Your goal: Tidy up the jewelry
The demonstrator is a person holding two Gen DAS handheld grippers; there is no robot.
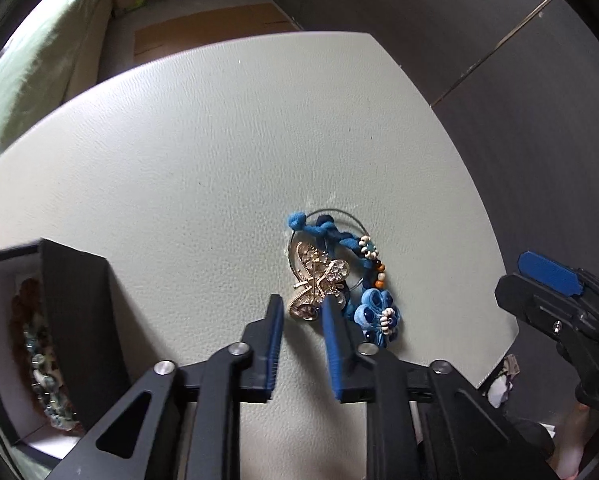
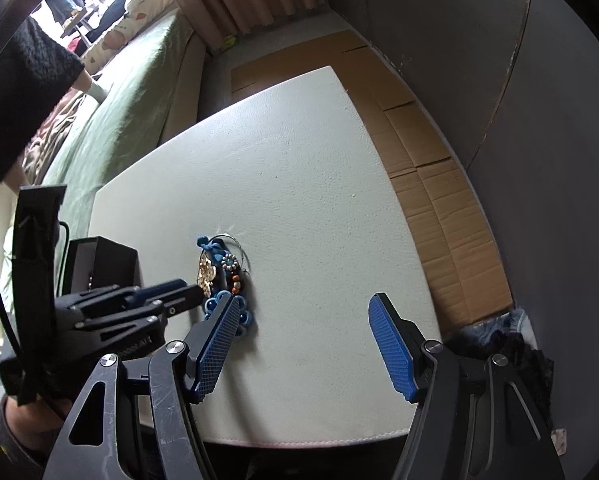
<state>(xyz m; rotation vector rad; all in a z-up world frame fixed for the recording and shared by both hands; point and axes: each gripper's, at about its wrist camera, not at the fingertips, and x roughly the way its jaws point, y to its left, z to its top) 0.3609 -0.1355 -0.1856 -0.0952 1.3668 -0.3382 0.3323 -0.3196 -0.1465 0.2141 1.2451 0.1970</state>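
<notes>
A gold filigree butterfly brooch [image 1: 318, 284] lies on a pile of blue fabric jewelry [image 1: 373, 312] with beads and a thin wire hoop on the white table [image 1: 219, 152]. My left gripper [image 1: 301, 310] is open, its fingertips on either side of the brooch's near end. My right gripper [image 2: 303, 312] is wide open above the table's front right, its left finger [image 2: 215, 344] beside the blue pile [image 2: 229, 276]. The left gripper also shows in the right wrist view [image 2: 187, 292], reaching the brooch [image 2: 206, 274].
An open black jewelry box [image 1: 75, 320] with beaded bracelets [image 1: 43, 364] inside stands at the table's left. It shows in the right wrist view [image 2: 103, 260] too. A green bed [image 2: 131, 92] lies beyond the table, cardboard [image 2: 439, 184] covers the floor on the right.
</notes>
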